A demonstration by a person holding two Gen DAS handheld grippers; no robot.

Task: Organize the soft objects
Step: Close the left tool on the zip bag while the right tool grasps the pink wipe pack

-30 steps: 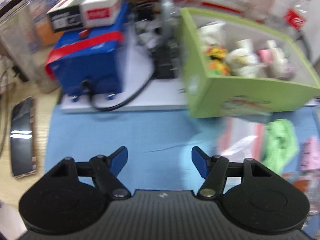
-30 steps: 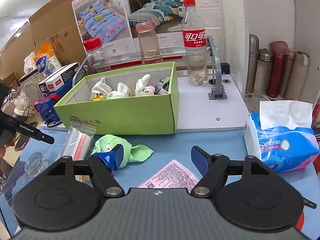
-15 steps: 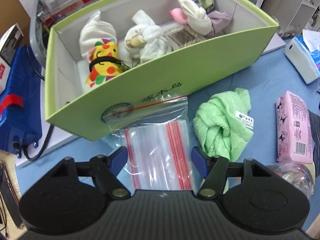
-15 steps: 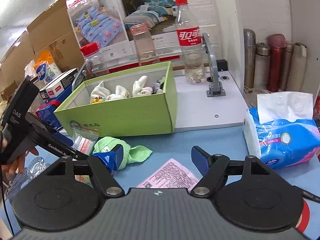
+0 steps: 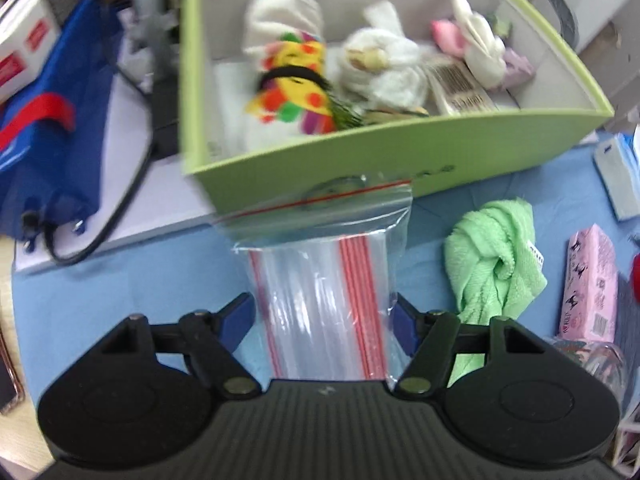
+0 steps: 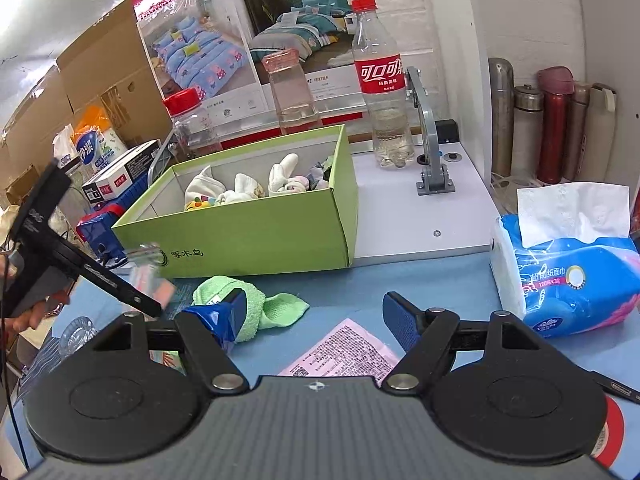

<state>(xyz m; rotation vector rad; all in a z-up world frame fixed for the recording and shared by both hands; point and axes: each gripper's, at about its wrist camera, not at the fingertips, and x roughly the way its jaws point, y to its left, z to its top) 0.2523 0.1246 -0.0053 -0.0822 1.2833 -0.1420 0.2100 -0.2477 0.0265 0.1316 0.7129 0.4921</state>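
Since a second ago you've swung your left claw (image 5: 323,314) off the blue machine side and brought it down over the pack of zip bags (image 5: 324,280), which now sits right between its spread fingers, not pinched yet. That pack lies on the blue tabletop (image 5: 120,280) with its top edge touching the front wall of the green box (image 5: 500,152), where rolled socks and small soft toys are already sitting. Just beside the pack, to its right, is the green towel (image 5: 496,256), also loose on the tabletop and near the box.

Your right claw (image 6: 314,314) is spread wide too, holding nothing, hovering near the towel and a pink leaflet (image 6: 340,354).

Looks like you're at the grab step for the bag pack. Next move I'd guess: squeeze shut on the middle of the pack, go easy because the plastic's slippery and floppy, then lift it over the box wall.
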